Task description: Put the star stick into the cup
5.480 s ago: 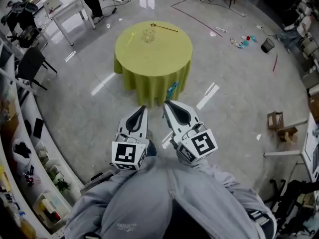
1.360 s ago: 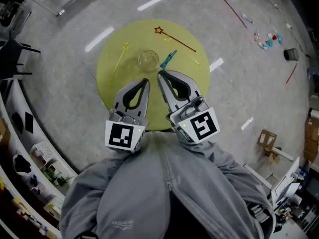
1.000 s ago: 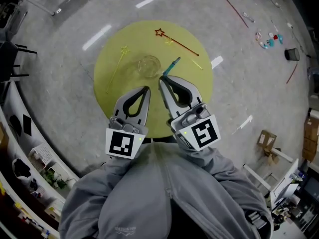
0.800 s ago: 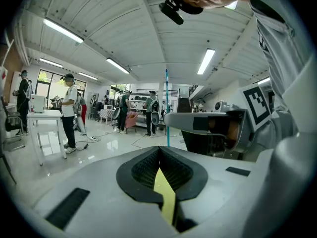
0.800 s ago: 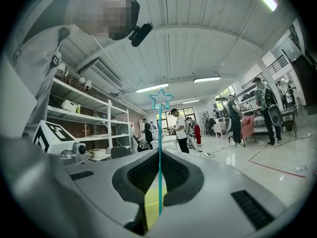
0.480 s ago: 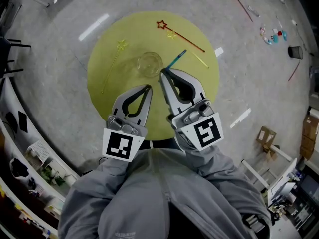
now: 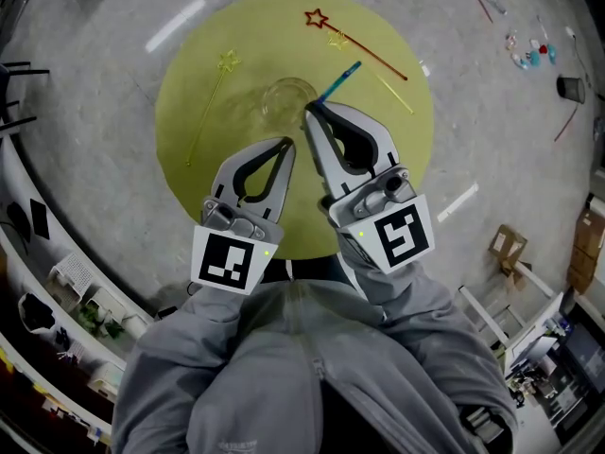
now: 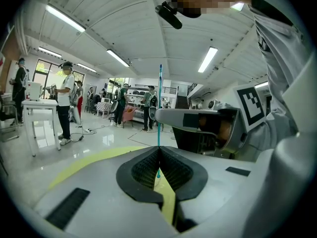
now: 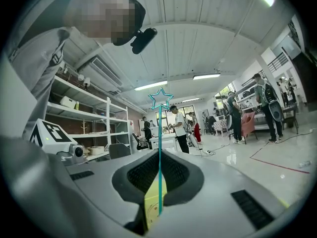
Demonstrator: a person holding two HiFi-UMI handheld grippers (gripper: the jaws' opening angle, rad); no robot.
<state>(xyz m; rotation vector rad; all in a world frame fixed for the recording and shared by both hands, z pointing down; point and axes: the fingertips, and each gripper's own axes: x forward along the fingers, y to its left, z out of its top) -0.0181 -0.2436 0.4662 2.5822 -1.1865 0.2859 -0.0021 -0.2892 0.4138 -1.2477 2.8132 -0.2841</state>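
Right hand-held gripper clamped on teal star stick, just right of clear cup on yellow counter. Left hand-held gripper closed, empty, nearer.

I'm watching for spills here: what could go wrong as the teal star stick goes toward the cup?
1. The teal star stick is thin and juts far beyond the right hand-held gripper, so it may swivel in the shut jaws and miss the rim.
2. The clear cup stands unheld on the table; a long stick leaning on it might tip it.
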